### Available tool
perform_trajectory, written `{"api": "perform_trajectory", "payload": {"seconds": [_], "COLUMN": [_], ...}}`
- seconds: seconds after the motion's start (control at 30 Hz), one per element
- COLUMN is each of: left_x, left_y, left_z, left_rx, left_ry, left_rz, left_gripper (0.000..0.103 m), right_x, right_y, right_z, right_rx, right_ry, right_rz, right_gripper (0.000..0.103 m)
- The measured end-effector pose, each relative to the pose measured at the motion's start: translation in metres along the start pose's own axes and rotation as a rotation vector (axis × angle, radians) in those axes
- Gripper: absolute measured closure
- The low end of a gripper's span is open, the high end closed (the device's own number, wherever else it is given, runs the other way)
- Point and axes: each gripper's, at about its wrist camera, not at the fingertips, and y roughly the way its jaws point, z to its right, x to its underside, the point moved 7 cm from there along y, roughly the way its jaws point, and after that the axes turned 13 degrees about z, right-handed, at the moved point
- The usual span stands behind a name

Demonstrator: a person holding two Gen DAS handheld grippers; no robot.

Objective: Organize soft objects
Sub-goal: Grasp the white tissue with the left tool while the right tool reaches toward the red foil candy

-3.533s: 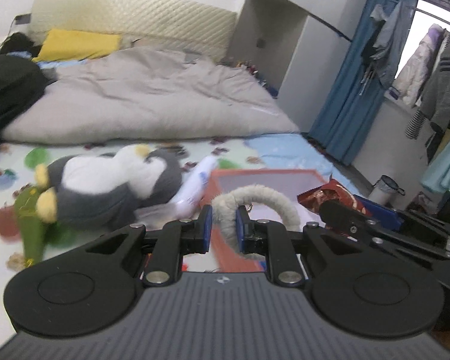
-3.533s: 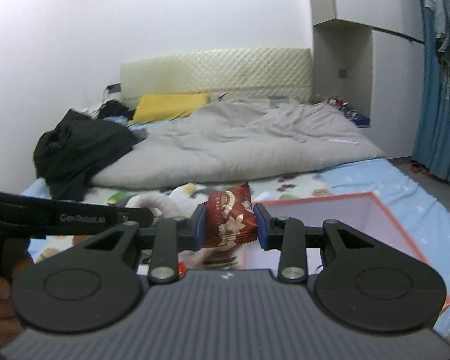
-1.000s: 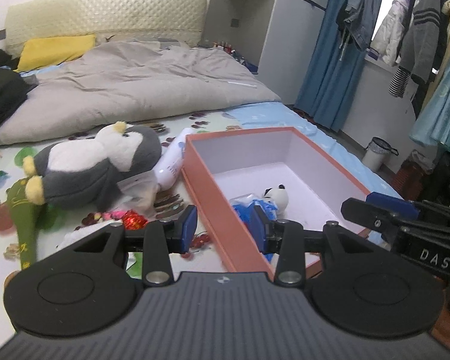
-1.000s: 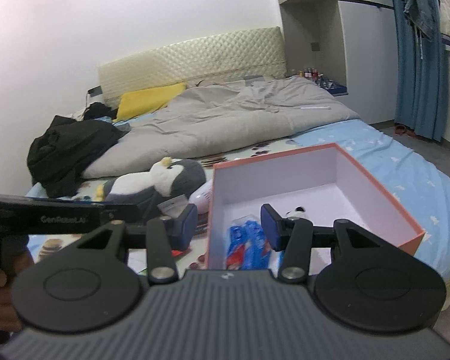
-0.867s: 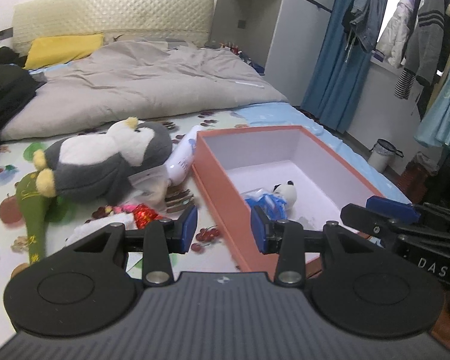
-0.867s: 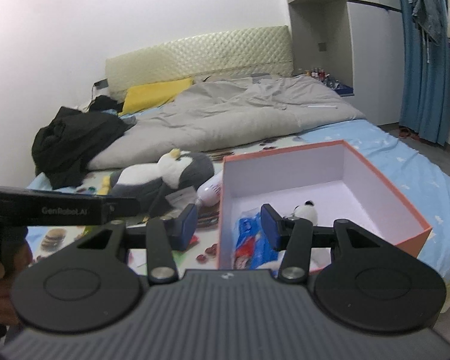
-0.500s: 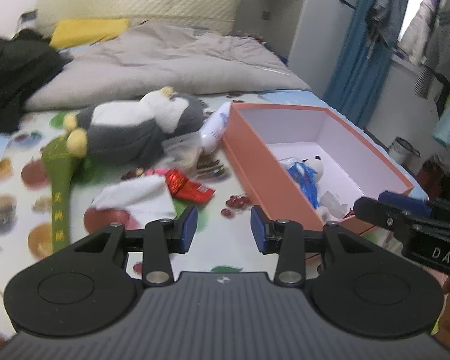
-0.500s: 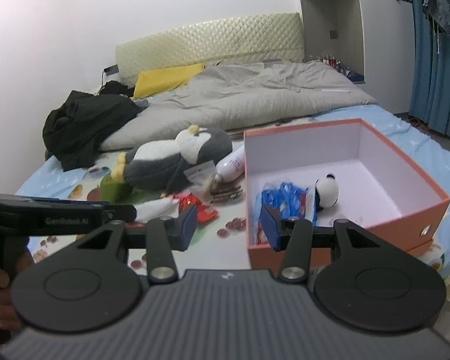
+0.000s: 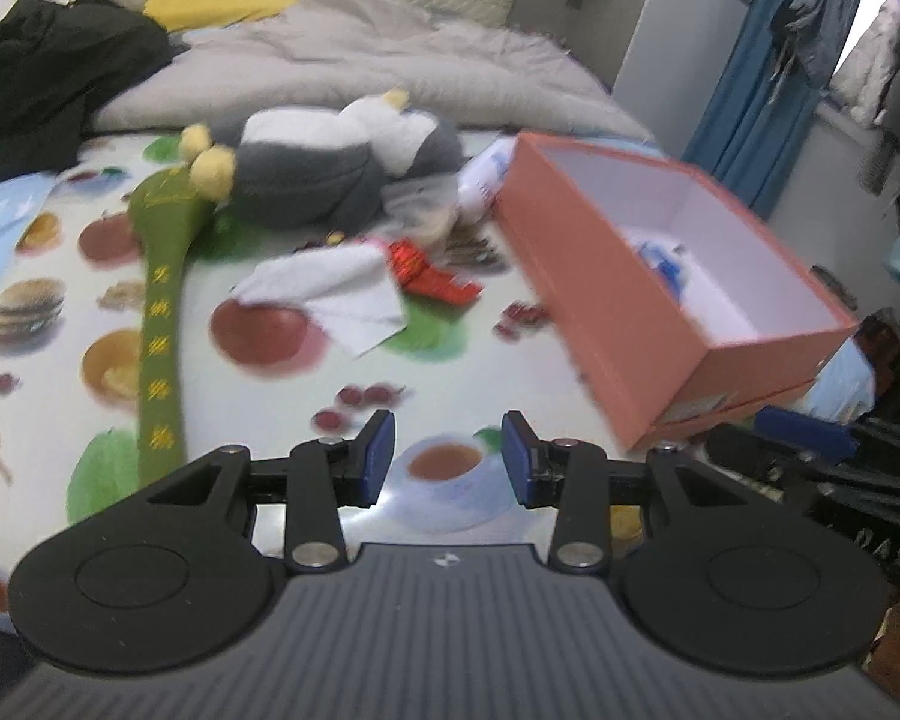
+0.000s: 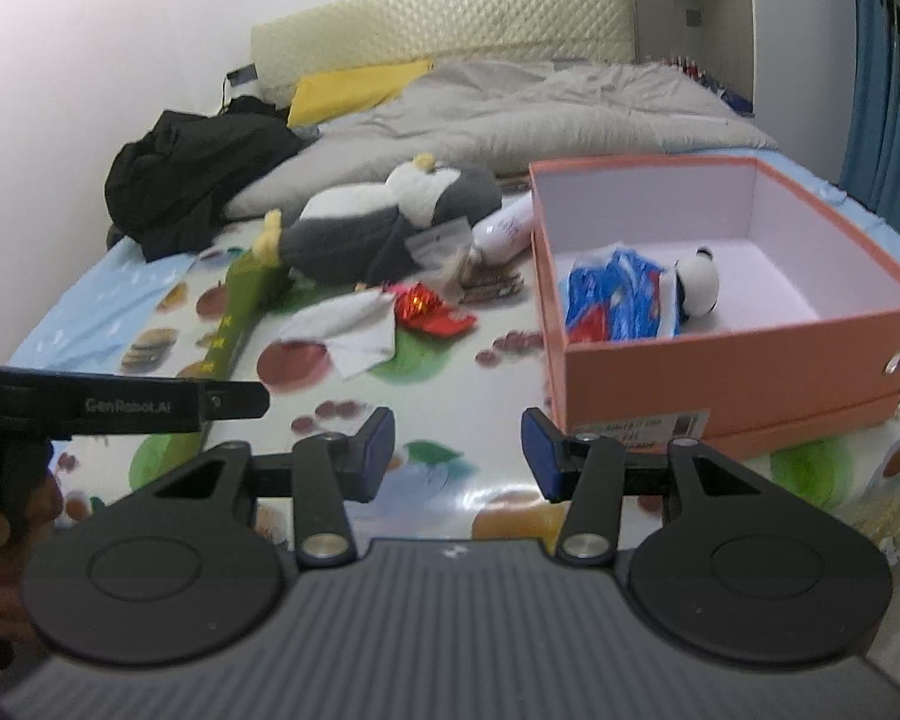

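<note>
An orange box (image 10: 732, 354) (image 9: 624, 300) stands on the fruit-print sheet at the right. It holds a small panda plush (image 10: 699, 282) and blue packets (image 10: 615, 294). A grey-and-white penguin plush (image 10: 378, 222) (image 9: 342, 168) lies behind a white cloth (image 10: 351, 324) (image 9: 330, 288), a red wrapper (image 10: 429, 309) (image 9: 426, 273) and a green plush strip (image 9: 162, 312). My left gripper (image 9: 447, 459) and right gripper (image 10: 456, 450) are both open and empty, low over the sheet's near part.
A white bottle (image 10: 507, 231) and a clear bag (image 10: 441, 243) lie between penguin and box. A grey duvet (image 10: 510, 114), black clothes (image 10: 198, 174) and a yellow pillow (image 10: 354, 87) are behind. Blue curtains (image 9: 750, 90) hang at right.
Both grippers have let go of their items, opened and pulled back from the box toward the near edge. The left view has swung left, showing more of the sheet.
</note>
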Motion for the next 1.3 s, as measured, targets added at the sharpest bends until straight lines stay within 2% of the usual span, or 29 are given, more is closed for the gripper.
{"api": "perform_trajectory", "payload": {"seconds": [0.3, 0.37, 0.53, 0.63, 0.7, 0.77, 0.87, 0.9, 1.3], "left_x": [0.008, 0.006, -0.003, -0.010, -0.015, -0.021, -0.031, -0.036, -0.058], "left_y": [0.017, 0.028, 0.058, 0.079, 0.093, 0.107, 0.128, 0.136, 0.207], "left_z": [-0.040, -0.049, -0.071, -0.083, -0.090, -0.099, -0.109, -0.112, -0.108], "left_rx": [-0.062, -0.076, -0.094, -0.118, -0.125, -0.122, -0.111, -0.106, 0.005], "left_ry": [-0.020, -0.034, -0.057, -0.043, -0.027, -0.026, -0.022, -0.012, 0.178], "left_rz": [-0.024, -0.027, -0.037, -0.049, -0.055, -0.058, -0.061, -0.058, -0.095], "left_gripper": [0.058, 0.053, 0.051, 0.041, 0.039, 0.037, 0.032, 0.032, 0.030], "right_x": [0.019, 0.021, 0.019, 0.015, 0.012, 0.009, 0.006, 0.005, 0.011], "right_y": [0.037, 0.048, 0.078, 0.100, 0.116, 0.133, 0.158, 0.165, 0.244], "right_z": [-0.025, -0.028, -0.032, -0.036, -0.037, -0.038, -0.038, -0.037, -0.027], "right_rx": [-0.047, -0.055, -0.065, -0.069, -0.066, -0.063, -0.048, -0.045, -0.028], "right_ry": [-0.037, -0.047, -0.066, -0.085, -0.105, -0.125, -0.135, -0.138, -0.222], "right_rz": [-0.059, -0.072, -0.088, -0.088, -0.087, -0.089, -0.090, -0.089, -0.141], "right_gripper": [0.053, 0.053, 0.053, 0.053, 0.053, 0.051, 0.035, 0.033, 0.033]}}
